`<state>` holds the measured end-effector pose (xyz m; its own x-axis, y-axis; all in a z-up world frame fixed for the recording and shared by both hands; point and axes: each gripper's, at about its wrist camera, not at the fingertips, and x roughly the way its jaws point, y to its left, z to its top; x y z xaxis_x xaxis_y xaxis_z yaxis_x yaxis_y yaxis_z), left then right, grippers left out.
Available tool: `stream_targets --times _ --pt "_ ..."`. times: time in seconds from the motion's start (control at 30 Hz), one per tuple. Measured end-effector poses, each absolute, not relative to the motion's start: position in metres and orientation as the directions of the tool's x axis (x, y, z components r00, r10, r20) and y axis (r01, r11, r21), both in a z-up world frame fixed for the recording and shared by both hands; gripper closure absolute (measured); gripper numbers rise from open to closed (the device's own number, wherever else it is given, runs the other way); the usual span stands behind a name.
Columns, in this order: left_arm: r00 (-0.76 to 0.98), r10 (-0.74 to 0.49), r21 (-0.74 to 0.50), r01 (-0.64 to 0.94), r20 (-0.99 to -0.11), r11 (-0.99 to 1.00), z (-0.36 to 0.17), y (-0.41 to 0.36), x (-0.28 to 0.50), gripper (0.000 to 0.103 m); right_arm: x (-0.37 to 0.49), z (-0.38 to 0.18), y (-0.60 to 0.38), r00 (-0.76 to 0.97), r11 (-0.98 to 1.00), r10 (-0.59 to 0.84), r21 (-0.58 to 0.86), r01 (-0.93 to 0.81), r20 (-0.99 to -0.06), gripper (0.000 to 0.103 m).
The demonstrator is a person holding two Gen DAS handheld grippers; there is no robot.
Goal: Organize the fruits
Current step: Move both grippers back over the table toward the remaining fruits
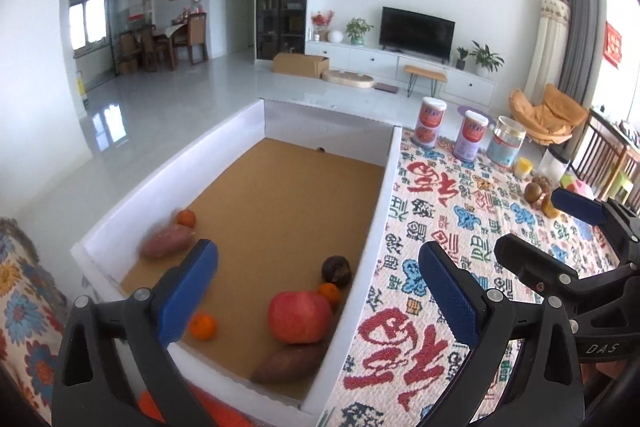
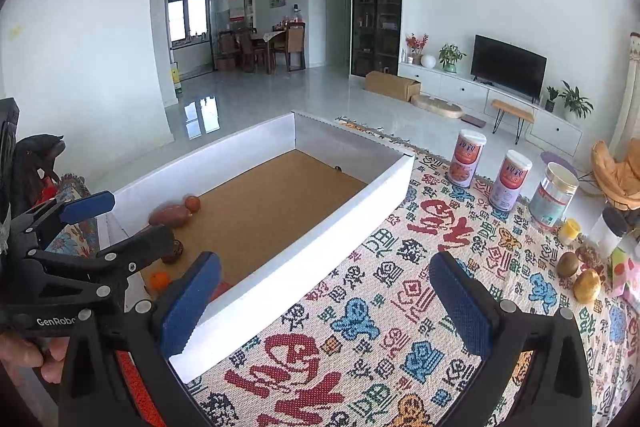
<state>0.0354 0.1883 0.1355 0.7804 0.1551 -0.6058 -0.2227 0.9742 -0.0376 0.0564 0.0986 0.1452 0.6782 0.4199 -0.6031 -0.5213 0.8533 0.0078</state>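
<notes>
Fruit sits in the white box (image 1: pixel 360 227) with cork-brown floor: red apple (image 1: pixel 299 315) near the box's right wall, a sweet potato (image 1: pixel 288 363) touching it at its 6 o'clock, a small orange (image 1: pixel 330 293) touching at its 2 o'clock, a dark round fruit (image 1: pixel 337 271) just beyond that. Another orange (image 1: pixel 203 325) lies apart at the apple's 9 o'clock, just beside the left blue pad. A second sweet potato (image 1: pixel 167 242) and an orange (image 1: pixel 186 218) sit against the left wall, blurred. Left gripper (image 1: pixel 316 311): jaws wide, nothing clamped; apple lies between the two fingers in view but below them, no pad contact. Its right finger is over the patterned cloth (image 1: pixel 460 227), outside the box. Right gripper (image 2: pixel 326 307): jaws wide, empty, over the cloth with its left finger at the box's near right wall; all boxed fruit lies at its 10 o'clock, outside the jaws. Still on the cloth at 3 o'clock of the right view: a brown kiwi-like fruit (image 2: pixel 568 264) and a yellowish fruit (image 2: pixel 587 286), well apart from both grippers. Three cans (image 2: pixel 506 181) stand at 1 o'clock beyond the box.
</notes>
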Motion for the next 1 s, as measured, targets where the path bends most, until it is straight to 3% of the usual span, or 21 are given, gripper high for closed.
stream_targets --times 0.3,0.57,0.8,1.0 --pt "0.783 0.165 0.026 -0.188 -0.6 0.982 0.139 0.141 0.028 0.001 0.034 0.13 0.03 0.722 0.9 0.356 0.009 -0.436 -0.593 0.0" --pt "0.762 0.114 0.063 -0.096 -0.638 0.993 0.121 0.096 0.031 0.001 0.031 0.067 -0.05 0.712 0.959 0.212 0.004 -0.282 -0.669 0.0" --pt "0.697 0.031 0.104 0.063 -0.717 0.993 0.06 0.027 0.043 0.001 0.015 -0.025 -0.159 0.649 0.984 -0.081 -0.163 -0.067 -0.757 0.0" --pt "0.632 -0.028 0.138 0.213 -0.775 0.967 -0.007 -0.035 0.072 0.001 0.004 -0.028 -0.227 0.607 0.992 -0.097 -0.027 0.123 -0.789 0.0"
